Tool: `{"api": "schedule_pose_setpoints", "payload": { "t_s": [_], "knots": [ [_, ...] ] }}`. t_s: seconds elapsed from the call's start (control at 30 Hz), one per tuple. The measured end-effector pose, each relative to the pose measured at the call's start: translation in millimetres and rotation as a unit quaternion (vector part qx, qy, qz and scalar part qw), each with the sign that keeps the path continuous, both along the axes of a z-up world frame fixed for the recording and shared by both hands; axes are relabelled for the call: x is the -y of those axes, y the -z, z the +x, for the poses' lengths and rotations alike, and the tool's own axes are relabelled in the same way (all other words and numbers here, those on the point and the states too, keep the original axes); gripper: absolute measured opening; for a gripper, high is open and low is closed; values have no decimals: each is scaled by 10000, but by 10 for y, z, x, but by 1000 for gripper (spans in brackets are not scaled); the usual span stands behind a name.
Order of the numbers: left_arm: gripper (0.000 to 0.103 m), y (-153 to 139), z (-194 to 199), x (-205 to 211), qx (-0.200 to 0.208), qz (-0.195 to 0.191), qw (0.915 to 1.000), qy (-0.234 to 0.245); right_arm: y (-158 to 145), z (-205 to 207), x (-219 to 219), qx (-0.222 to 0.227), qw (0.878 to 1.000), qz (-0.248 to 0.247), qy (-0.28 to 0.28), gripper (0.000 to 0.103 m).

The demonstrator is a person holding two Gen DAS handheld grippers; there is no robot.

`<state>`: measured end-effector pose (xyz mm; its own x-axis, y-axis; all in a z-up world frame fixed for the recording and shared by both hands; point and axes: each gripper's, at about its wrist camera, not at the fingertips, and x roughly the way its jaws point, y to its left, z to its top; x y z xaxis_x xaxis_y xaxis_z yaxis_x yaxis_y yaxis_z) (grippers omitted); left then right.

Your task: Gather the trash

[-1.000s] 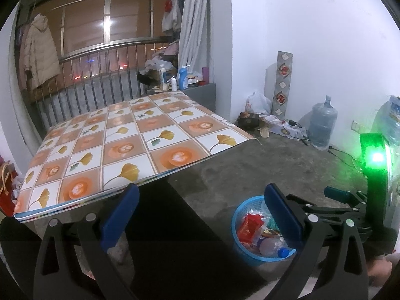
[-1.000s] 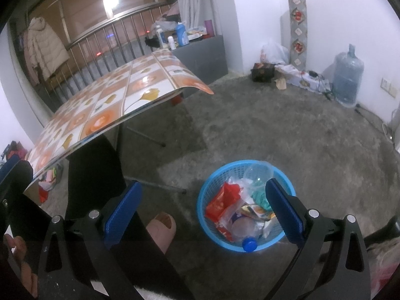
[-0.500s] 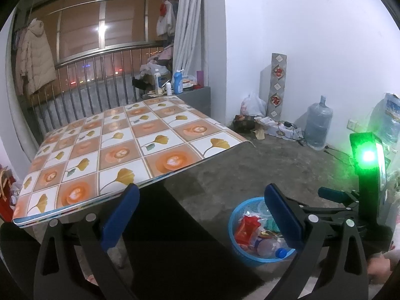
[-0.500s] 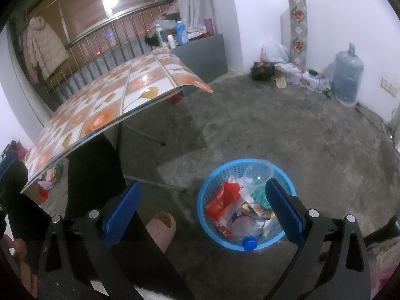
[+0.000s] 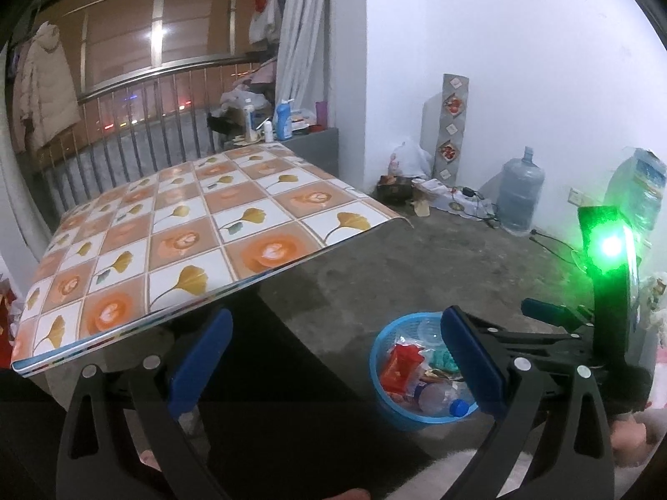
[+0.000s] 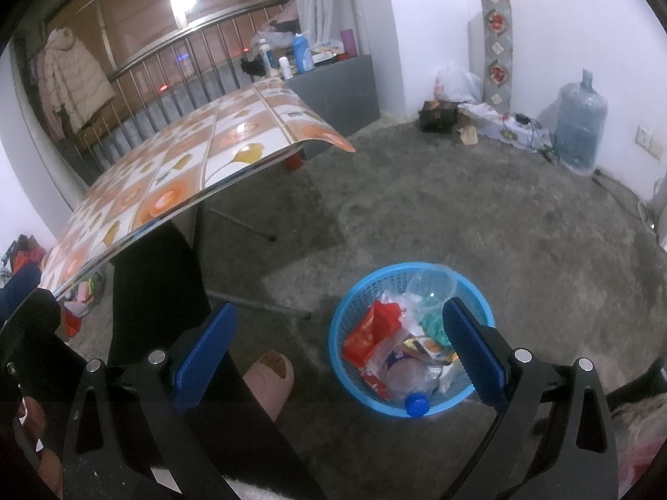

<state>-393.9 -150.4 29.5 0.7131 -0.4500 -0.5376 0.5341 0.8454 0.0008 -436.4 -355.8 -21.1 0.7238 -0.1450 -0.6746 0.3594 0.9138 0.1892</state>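
Note:
A blue plastic basket [image 6: 358, 291] stands on the grey floor, holding a red wrapper [image 6: 367, 333], a clear bottle with a blue cap [image 6: 412, 400], a clear cup [image 6: 429, 287] and other wrappers. It also shows in the left wrist view [image 5: 387, 404]. My right gripper [image 6: 337, 350] is open and empty, just above and in front of the basket. My left gripper [image 5: 333, 358] is open and empty, held by the near edge of the tiled table [image 5: 187, 241]. The right gripper shows in the left wrist view [image 5: 554, 325] with a green light.
The table stands left of the basket on metal legs [image 6: 241, 225]. A foot in a slipper [image 6: 271, 379] is beside the basket. A water jug [image 6: 579, 125], bags and cables lie along the far wall. A railing [image 5: 137, 133] is behind the table.
The left gripper has risen and tilted up a little, so the table and basket sit lower in its view. The right gripper has hardly moved. Both stay open.

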Motion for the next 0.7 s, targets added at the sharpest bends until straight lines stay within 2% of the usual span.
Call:
{"api": "schedule_pose_setpoints", "payload": {
  "t_s": [0.33, 0.47, 0.7],
  "knots": [
    [98, -3, -29, 7, 59, 29, 9999, -85, 2, -13, -4, -3, 10000, 2, -4, 95],
    [98, 8, 1, 0, 53, 116, 9995, -287, 2, -29, -8, 22, 10000, -5, 4, 95],
    [98, 5, 21, -20, 43, 93, 9996, -276, -9, -4, 21, -7, 10000, 11, -15, 95]
  ]
}}
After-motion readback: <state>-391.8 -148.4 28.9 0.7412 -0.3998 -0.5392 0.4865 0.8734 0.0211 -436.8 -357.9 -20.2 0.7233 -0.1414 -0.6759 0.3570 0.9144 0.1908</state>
